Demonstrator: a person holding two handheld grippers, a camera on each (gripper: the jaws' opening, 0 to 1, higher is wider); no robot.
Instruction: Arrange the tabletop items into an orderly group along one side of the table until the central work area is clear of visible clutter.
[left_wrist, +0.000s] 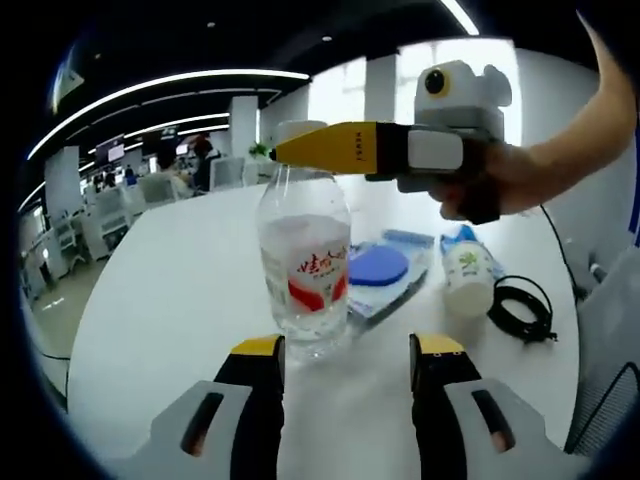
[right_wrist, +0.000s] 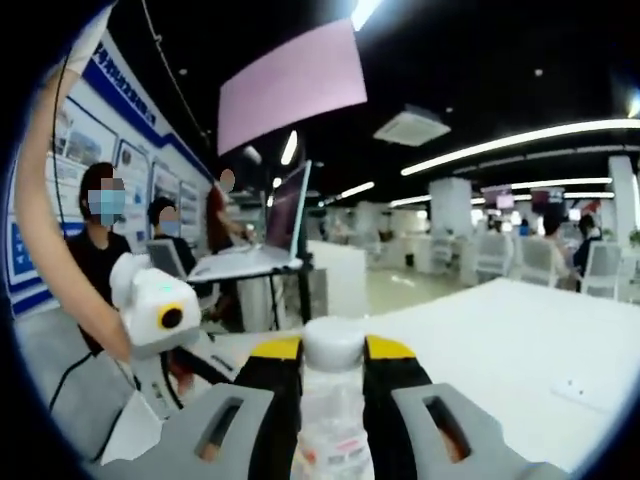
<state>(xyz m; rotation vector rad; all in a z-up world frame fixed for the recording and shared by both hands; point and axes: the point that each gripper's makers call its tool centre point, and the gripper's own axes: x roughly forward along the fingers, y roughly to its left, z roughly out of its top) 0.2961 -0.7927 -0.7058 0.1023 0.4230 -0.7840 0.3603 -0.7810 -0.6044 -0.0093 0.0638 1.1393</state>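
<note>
on the white table (left_wrist: 170, 300), clear water bottle (left_wrist: 304, 265) part full, right hand-held gripper (left_wrist: 285, 152) clamping its cap

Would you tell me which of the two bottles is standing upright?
The clear water bottle with the red label, held at its cap; the small white bottle lies on its side.

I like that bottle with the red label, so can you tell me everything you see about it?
The water bottle is clear plastic, upright on the white table, with a red and white label and a white cap. The right gripper clamps it at the cap, jaws on either side. The left gripper waits open just before its base.
</note>
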